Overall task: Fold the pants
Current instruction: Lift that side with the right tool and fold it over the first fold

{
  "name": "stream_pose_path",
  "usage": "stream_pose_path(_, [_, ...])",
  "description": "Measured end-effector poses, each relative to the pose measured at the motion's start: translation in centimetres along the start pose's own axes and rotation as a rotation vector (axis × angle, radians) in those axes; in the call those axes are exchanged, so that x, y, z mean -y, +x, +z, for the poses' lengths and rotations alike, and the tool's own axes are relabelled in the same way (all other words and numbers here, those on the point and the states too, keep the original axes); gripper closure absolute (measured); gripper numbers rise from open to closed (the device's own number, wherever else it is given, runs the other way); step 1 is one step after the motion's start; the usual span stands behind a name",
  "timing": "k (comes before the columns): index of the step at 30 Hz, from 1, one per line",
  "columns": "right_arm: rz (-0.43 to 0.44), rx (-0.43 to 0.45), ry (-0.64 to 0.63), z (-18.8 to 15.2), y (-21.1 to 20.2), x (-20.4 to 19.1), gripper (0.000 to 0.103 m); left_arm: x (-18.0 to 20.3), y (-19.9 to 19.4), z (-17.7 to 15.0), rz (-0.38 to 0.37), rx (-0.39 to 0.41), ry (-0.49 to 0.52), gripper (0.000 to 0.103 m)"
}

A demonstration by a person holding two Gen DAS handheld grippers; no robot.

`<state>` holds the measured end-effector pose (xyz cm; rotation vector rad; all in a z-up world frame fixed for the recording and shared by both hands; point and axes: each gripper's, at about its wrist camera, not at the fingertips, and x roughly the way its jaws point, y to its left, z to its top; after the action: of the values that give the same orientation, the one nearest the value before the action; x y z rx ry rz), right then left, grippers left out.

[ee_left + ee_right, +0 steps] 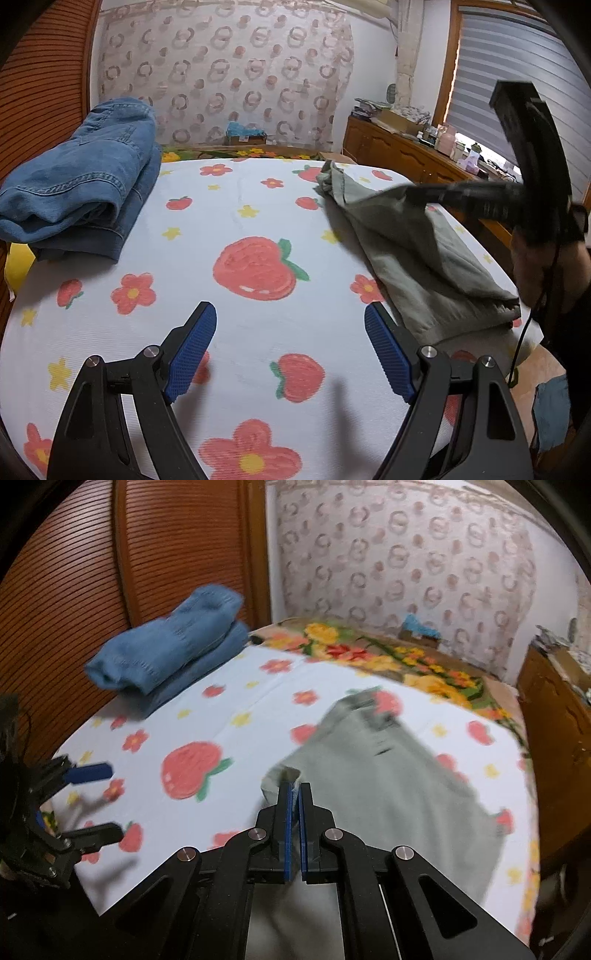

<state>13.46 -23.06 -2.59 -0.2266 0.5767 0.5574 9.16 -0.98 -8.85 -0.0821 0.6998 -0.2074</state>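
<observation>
Strawberry-print bedsheet (258, 206) covers the bed. Right gripper (294, 794) is clamped tight on an edge of the grey-green pants (388, 775), which sprawl across the right half of the frame. Left gripper (290, 328) stands wide apart, holding nothing (folded jeans (85, 177) sit upper left).

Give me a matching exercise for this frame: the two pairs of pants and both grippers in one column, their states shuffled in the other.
Things:
1. blue jeans
2. grey-green pants
3. left gripper
4. right gripper

States:
A. jaws wide apart, nothing between them
B. folded, stacked by the wooden wall
C. jaws pinched on cloth
D. unfolded on the strawberry sheet, one edge lifted

Pairs: 1-B, 2-D, 3-A, 4-C
</observation>
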Motion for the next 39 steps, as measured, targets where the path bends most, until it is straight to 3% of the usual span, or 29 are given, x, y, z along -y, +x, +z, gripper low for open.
stream_pose_path(11, [-0.160, -0.027, 0.070, -0.2, -0.1, 5.3, 0.100, 0.4, 0.1, -0.1, -0.006, -0.006, 0.006, 0.020])
stream_pose_path(20, [-0.256, -0.072, 0.103, 0.7, 1.8, 6.8, 0.100, 0.7, 0.3, -0.2, -0.009, -0.002, 0.006, 0.020])
stream_pose_path(35, [-0.316, -0.043, 0.161, 0.8, 1.6, 7.0, 0.100, 0.9, 0.2, -0.4, -0.012, -0.006, 0.012, 0.020])
stream_pose_path(39, [-0.330, -0.036, 0.177, 0.7, 0.9, 7.1, 0.080, 0.9, 0.2, -0.3, -0.012, -0.010, 0.012, 0.020])
